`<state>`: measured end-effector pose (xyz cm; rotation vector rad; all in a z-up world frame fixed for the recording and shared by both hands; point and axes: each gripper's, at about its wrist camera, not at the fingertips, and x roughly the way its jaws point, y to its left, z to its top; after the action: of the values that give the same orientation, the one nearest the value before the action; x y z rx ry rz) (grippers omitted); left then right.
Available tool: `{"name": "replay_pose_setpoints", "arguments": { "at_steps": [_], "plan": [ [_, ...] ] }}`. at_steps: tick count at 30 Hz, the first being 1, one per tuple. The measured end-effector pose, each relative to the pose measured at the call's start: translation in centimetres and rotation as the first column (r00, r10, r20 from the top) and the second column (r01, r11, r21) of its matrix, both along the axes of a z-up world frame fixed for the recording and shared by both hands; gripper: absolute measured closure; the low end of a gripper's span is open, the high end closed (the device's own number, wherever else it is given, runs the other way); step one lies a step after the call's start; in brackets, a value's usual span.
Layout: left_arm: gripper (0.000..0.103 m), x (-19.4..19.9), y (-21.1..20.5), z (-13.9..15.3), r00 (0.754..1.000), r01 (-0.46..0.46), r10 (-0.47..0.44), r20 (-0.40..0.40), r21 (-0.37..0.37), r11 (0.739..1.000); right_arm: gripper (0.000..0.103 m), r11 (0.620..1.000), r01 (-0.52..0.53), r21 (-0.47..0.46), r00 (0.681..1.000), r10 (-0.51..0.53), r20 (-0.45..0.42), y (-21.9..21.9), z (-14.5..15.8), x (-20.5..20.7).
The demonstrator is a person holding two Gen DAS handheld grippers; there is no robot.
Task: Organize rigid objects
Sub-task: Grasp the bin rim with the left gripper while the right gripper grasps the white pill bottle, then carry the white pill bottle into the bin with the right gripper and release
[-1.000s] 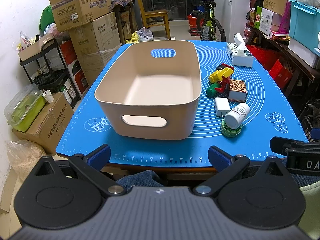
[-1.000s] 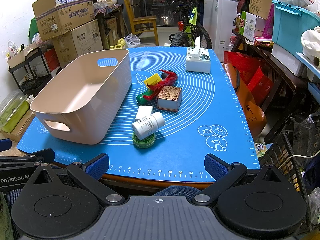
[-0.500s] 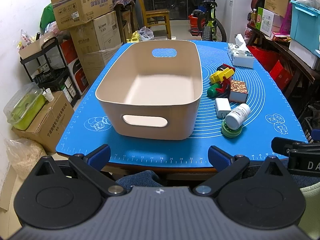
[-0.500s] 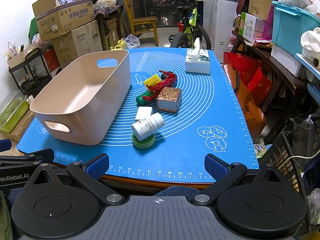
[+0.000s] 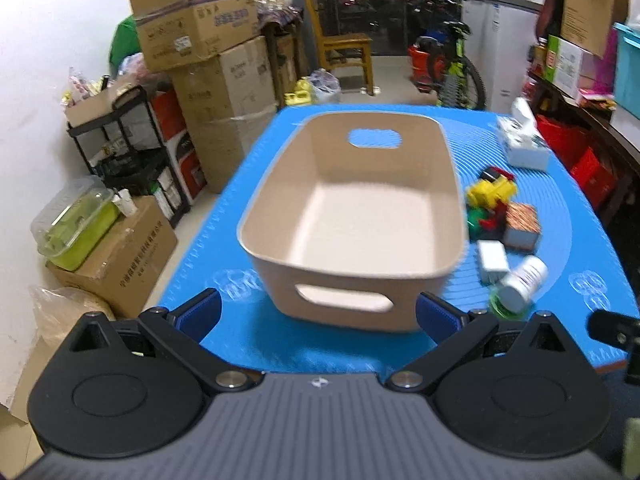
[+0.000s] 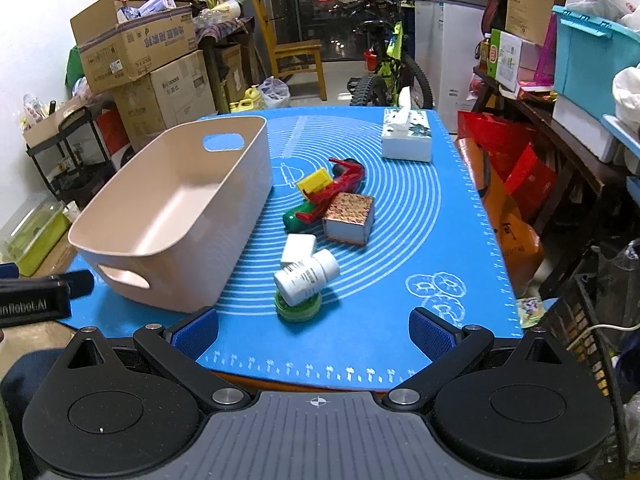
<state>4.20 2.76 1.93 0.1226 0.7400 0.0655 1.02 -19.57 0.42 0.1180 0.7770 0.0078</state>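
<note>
Both grippers have pushed forward over the mat, left gripper and right gripper wide open, empty. Bin still empty; first pickup looks imminent.

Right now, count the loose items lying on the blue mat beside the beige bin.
6, all right of the bin: white pill bottle resting on green round lid, white block, patterned box, red-green toy, yellow block. Smaller pieces may hide underneath.
</note>
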Motion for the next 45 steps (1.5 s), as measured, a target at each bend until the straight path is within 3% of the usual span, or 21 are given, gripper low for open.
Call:
{"name": "replay_pose_setpoints", "arguments": {
  "at_steps": [11, 23, 25, 29, 35, 37, 38, 40, 43, 45],
  "plan": [
    [0.001, 6.0, 4.3, 0.1, 0.991, -0.135, 0.135, 0.011, -0.015, 0.991, 0.003, 0.999, 0.011, 0.04, 1.0, -0.01, -0.027, 1.1, -2.1, 5.9],
    [0.004, 11.0, 8.0, -3.6, 0.977, -0.194, 0.194, -0.087, 0.011, 0.981, 0.006, 0.991, 0.096, 0.096, 0.987, -0.082, -0.14, 0.4, -6.7, 12.2],
    [0.017, 11.5, 8.3, -4.3, 0.976, -0.187, 0.187, -0.111, 0.01, 0.982, 0.006, 0.99, 0.104, 0.095, 0.983, -0.088, -0.159, 0.5, -7.3, 12.7],
    [0.024, 11.9, 8.9, -5.1, 0.976, -0.167, 0.159, -0.149, -0.045, 0.985, 0.01, 0.988, 0.115, 0.105, 0.976, -0.092, -0.197, 0.6, -8.3, 13.4],
    [0.057, 12.1, 8.3, -5.6, 0.979, -0.118, 0.097, -0.182, -0.105, 0.988, 0.025, 0.985, 0.12, 0.121, 0.974, -0.093, -0.207, 0.4, -8.8, 13.7],
    [0.071, 12.1, 8.0, -5.7, 0.981, -0.095, 0.076, -0.176, -0.107, 0.99, 0.039, 0.986, 0.112, 0.124, 0.973, -0.084, -0.213, 0.5, -8.9, 13.7],
    [0.074, 12.3, 7.9, -5.7, 0.982, -0.088, 0.069, -0.174, -0.105, 0.991, 0.041, 0.986, 0.108, 0.125, 0.973, -0.079, -0.217, 0.5, -9.0, 13.7],
    [0.081, 12.3, 7.7, -5.7, 0.984, -0.079, 0.061, -0.17, -0.101, 0.992, 0.055, 0.987, 0.103, 0.127, 0.972, -0.073, -0.225, 0.5, -9.2, 13.7],
    [0.091, 12.5, 7.7, -5.7, 0.985, -0.069, 0.05, -0.167, -0.111, 0.991, 0.058, 0.986, 0.105, 0.126, 0.972, -0.075, -0.22, 0.4, -9.3, 13.7],
    [0.09, 12.5, 7.5, -5.8, 0.985, -0.076, 0.057, -0.164, -0.108, 0.991, 0.058, 0.987, 0.107, 0.119, 0.975, -0.081, -0.209, 0.3, -9.1, 13.5]
  ]
}}
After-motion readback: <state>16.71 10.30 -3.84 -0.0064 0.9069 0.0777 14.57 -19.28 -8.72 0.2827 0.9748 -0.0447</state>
